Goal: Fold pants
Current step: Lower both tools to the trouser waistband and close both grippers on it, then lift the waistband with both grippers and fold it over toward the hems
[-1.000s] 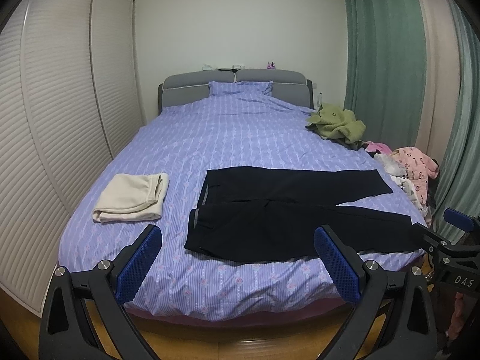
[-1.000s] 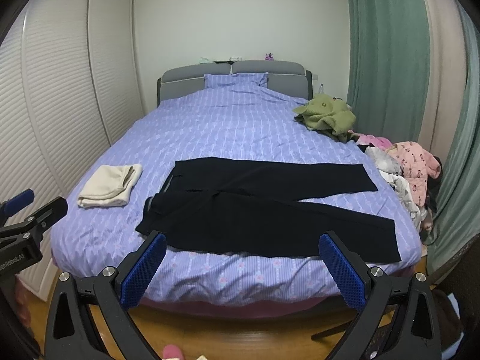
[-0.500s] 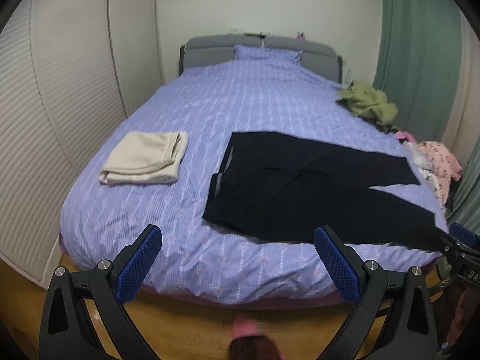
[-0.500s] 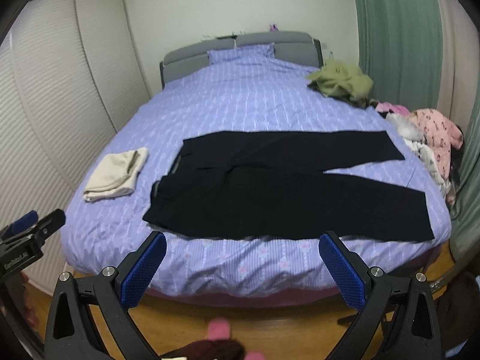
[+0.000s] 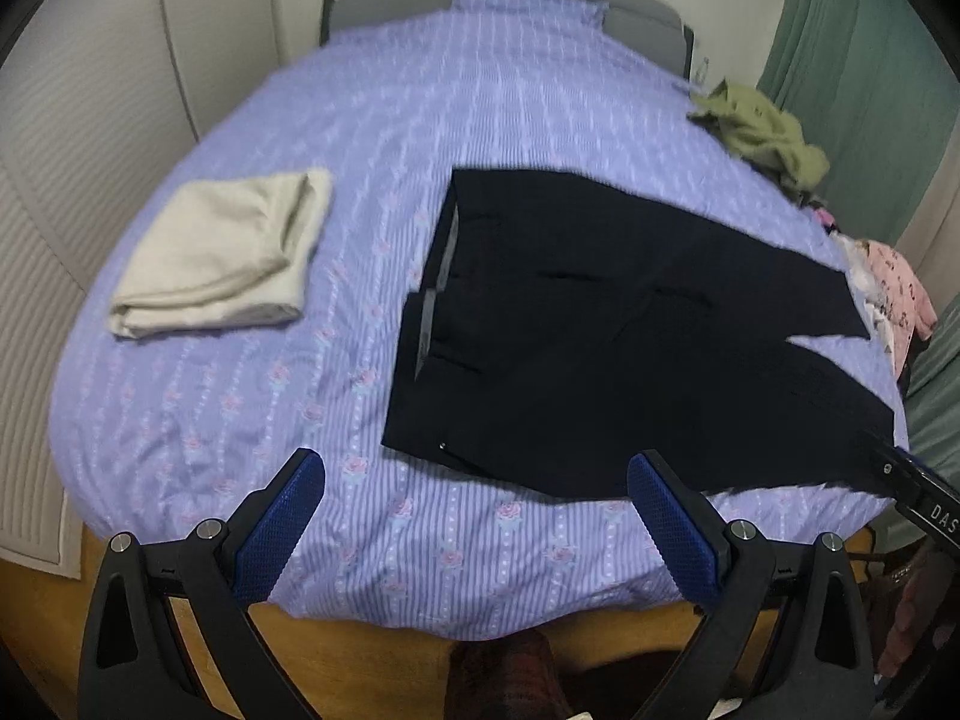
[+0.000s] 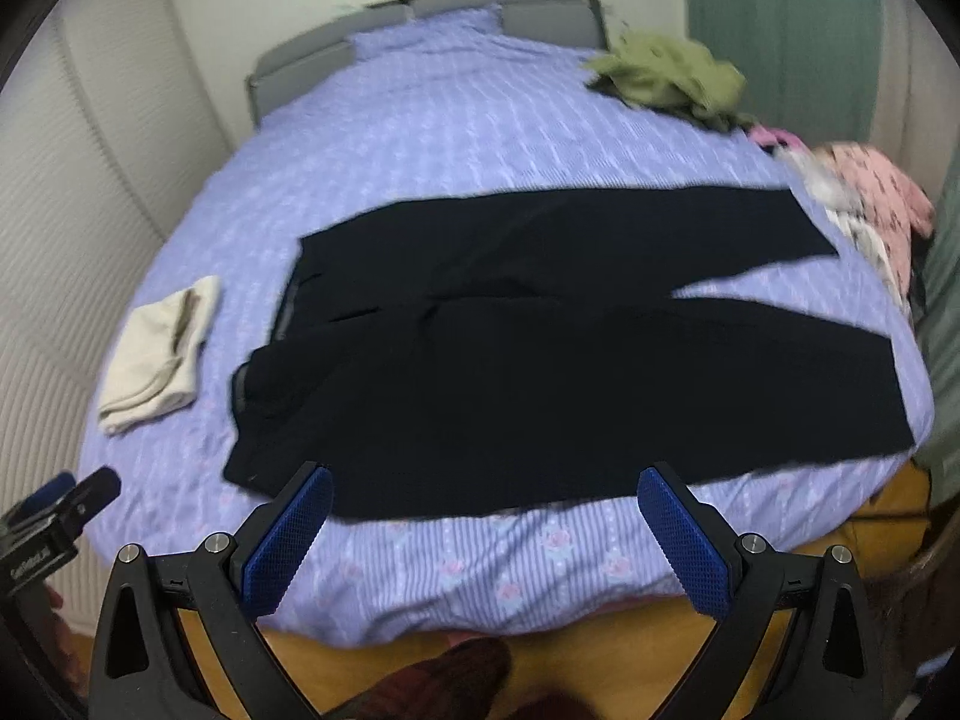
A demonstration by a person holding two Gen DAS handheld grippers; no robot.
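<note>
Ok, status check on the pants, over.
Left tongs and right tongs open, empty, short of the bed. Black pants flat, unfolded. Folded cream garment lies apart; nothing blocking.

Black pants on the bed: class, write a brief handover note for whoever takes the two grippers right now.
Left gripper: open, empty, above the bed's near edge.
Right gripper: open, empty, likewise.
Black pants: spread flat on the purple bed, waistband toward the folded cream garment, legs pointing right.
Done: pants laid out.
Left: every fold; nothing is grasped yet.
</note>
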